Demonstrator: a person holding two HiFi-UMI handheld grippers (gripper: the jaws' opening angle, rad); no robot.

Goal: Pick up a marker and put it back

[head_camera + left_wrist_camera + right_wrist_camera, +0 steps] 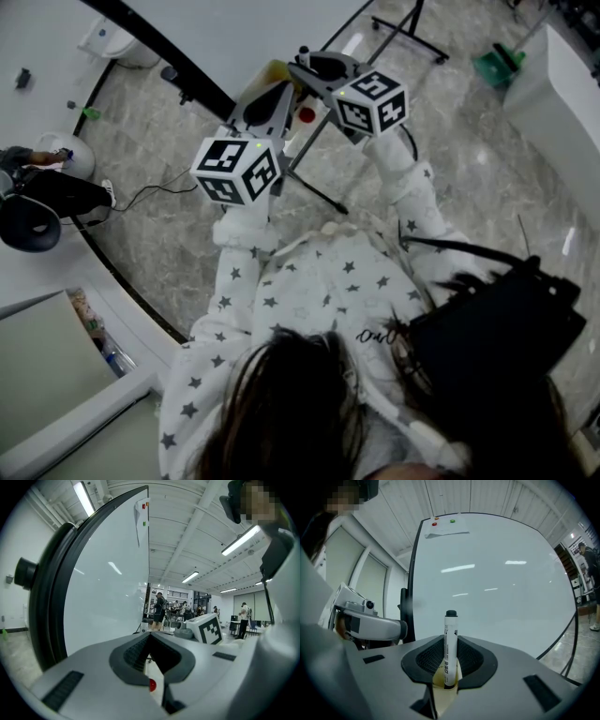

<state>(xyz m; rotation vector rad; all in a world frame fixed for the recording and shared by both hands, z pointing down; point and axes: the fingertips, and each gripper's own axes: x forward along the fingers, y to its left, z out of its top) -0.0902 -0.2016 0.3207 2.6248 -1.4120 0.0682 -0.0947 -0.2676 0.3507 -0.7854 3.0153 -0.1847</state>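
A white marker (pixel 450 644) with a black cap stands upright between the pads of my right gripper (pixel 450 641), which is shut on its barrel. The capped end points at the whiteboard (pixel 487 573) just ahead. In the head view my right gripper (pixel 314 64) is raised near the board's dark edge (pixel 159 52), with my left gripper (pixel 267 94) beside it. In the left gripper view, my left gripper (pixel 150 637) has its pads meeting, and nothing is gripped. A white strip with a red dot (pixel 152 685) shows through the gap below them.
Red (pixel 434 524) and green (pixel 452 521) magnets and a paper sheet (pixel 445 531) sit at the whiteboard's top. Tripod legs (pixel 314 192), a green dustpan (pixel 497 66) and a black chair (pixel 28 220) stand on the marble floor. People (pixel 159 609) stand far behind.
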